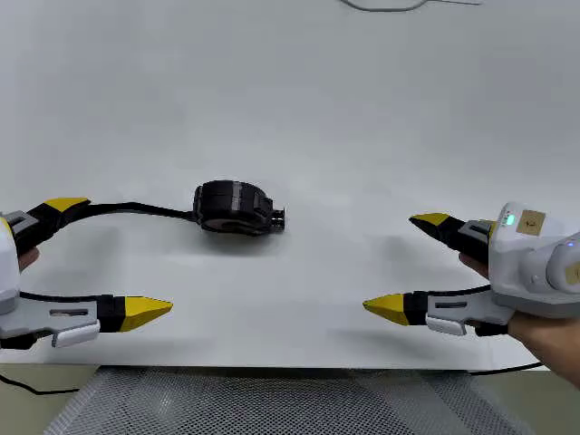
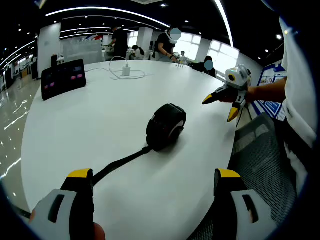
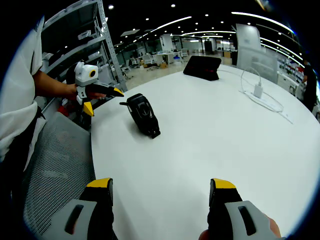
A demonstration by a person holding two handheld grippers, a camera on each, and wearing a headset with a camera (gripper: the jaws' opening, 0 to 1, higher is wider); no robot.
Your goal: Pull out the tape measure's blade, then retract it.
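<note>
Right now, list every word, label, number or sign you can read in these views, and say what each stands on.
No text reads clearly.
Tan sticker on the right gripper: a dark mark, too small to read.
Blue poster in the background of the left gripper view: blurred, unreadable.
Tape measure: no legible marking on its black case.

Tape measure (image 1: 234, 208) lies on table (image 1: 362, 109) between left gripper (image 1: 127, 255) and right gripper (image 1: 389, 263).
</note>
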